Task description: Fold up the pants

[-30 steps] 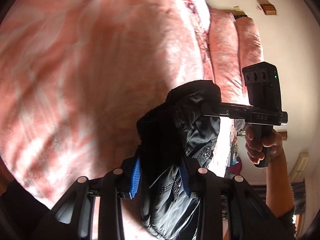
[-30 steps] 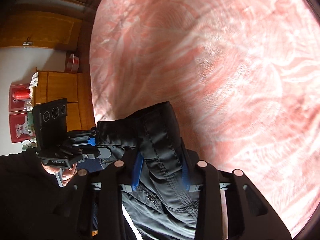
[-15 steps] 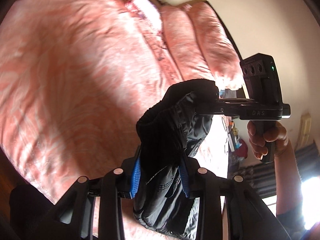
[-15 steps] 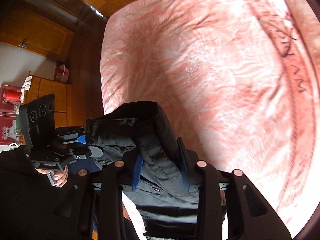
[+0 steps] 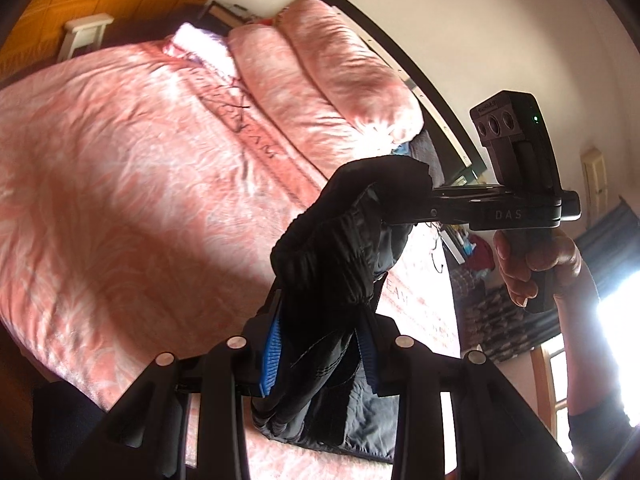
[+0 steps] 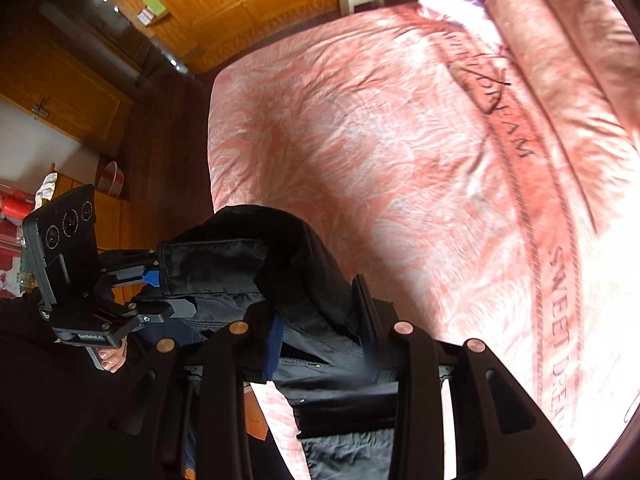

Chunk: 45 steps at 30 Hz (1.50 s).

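Both your left gripper (image 5: 320,354) and right gripper (image 6: 318,340) have jaws clamped on the pants (image 5: 340,248); soft, probably slippery fabric, so grip the waistband.

Both wrist views overlook (shared) bed (image 5: 120,184).

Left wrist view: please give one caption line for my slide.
Both tools, left tool and right tool, hold black pants raised above a pink bed.
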Motion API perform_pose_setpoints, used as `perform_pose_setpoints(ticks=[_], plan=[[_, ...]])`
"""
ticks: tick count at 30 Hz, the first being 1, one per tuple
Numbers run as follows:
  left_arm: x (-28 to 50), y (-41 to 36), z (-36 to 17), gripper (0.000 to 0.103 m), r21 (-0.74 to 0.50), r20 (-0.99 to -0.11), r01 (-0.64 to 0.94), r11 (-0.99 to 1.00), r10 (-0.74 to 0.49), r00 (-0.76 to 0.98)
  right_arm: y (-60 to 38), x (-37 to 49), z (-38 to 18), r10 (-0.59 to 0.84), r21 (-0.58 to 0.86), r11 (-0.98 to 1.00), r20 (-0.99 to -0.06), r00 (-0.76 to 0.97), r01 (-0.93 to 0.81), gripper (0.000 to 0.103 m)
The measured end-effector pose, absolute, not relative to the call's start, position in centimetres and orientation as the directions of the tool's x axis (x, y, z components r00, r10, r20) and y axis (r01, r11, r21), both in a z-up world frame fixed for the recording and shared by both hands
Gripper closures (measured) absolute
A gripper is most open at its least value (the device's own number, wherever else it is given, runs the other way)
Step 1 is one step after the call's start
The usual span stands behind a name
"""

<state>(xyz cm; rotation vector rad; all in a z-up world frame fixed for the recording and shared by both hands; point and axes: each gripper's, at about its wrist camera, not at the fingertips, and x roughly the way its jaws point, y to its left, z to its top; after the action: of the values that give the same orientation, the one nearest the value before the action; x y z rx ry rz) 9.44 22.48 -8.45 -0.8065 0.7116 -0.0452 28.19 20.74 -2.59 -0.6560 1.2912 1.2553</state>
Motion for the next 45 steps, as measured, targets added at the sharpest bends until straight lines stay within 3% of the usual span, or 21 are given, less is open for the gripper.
perform_pose_setpoints(ticks=[16, 45], plan=[[9.5, 12.9, -2.5, 0.07, -0.574, -0.565, -0.051, 0.817, -0.35, 0.747, 9.6, 26.2, 2.7, 0.385, 0.21, 0.4, -0.922, -0.045, -0.892, 0.072], [11.2, -0.5, -0.4, 0.07, -0.44, -0.606, 0.179, 0.88, -0.438, 0.665, -6.2, 26.2, 2.6, 0.454, 0.235, 0.558, -0.89, 0.056, -0.796, 0.074]])
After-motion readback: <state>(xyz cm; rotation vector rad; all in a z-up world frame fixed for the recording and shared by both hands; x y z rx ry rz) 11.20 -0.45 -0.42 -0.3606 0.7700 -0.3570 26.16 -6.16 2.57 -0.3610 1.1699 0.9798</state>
